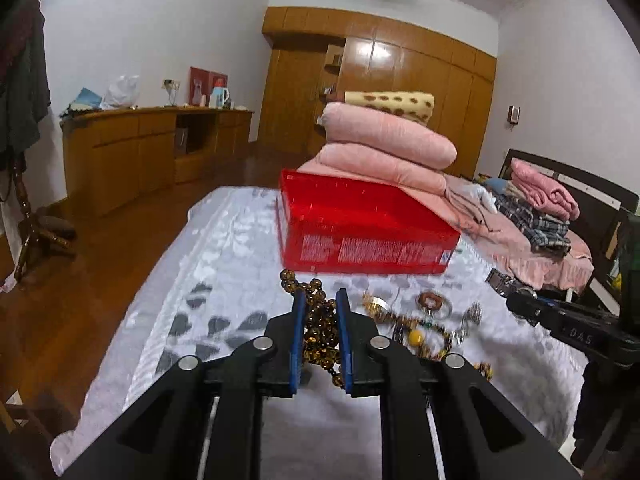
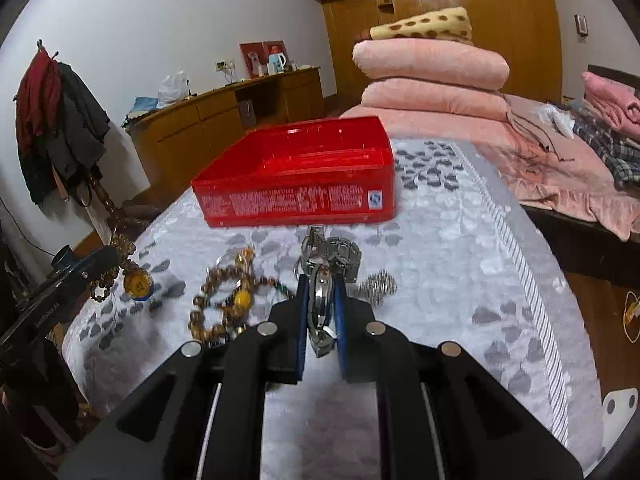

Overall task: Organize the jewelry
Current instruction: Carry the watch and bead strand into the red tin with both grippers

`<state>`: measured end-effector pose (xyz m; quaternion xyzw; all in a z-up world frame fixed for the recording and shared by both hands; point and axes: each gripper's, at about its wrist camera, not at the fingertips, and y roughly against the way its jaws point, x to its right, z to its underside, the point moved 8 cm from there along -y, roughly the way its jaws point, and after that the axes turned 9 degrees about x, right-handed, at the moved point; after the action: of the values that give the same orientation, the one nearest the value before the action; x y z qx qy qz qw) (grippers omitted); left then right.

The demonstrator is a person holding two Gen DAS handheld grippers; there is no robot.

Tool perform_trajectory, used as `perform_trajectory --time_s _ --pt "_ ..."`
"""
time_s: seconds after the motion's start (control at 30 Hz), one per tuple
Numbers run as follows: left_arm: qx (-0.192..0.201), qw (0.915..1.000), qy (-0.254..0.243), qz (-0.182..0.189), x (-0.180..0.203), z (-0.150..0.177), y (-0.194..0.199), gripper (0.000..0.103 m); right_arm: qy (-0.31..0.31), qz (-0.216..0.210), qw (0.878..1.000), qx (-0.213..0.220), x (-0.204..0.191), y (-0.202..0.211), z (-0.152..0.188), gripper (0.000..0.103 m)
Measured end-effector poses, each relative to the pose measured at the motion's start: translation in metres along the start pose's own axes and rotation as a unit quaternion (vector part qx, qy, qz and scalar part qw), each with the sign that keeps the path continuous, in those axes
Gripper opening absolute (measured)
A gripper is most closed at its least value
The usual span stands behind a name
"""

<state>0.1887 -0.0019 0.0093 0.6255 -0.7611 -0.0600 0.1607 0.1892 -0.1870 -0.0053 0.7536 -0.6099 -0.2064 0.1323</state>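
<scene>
Left gripper [image 1: 320, 300] clamped on bead string [image 1: 316, 320]; right gripper [image 2: 322, 284] clamped on watch [image 2: 320, 300], near red box [image 2: 296, 176].

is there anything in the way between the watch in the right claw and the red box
Nothing visible. The right claw grips the metal watch, and only bare grey cloth lies between it and the red box straight ahead. The bead pile sits off to the left.
</scene>
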Motion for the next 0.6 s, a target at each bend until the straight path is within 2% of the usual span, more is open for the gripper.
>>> perform_trajectory --time_s 0.37,0.6 --pt "0.059 0.9982 0.008 0.011 0.016 -0.064 -0.034 0.015 -0.009 -0.007 0.999 0.031 -0.001 -0.037 -0.054 0.011" --pt "0.067 0.9972 0.022 0.025 0.021 -0.094 -0.081 0.015 -0.011 -0.014 0.999 0.033 -0.004 -0.074 -0.083 0.011"
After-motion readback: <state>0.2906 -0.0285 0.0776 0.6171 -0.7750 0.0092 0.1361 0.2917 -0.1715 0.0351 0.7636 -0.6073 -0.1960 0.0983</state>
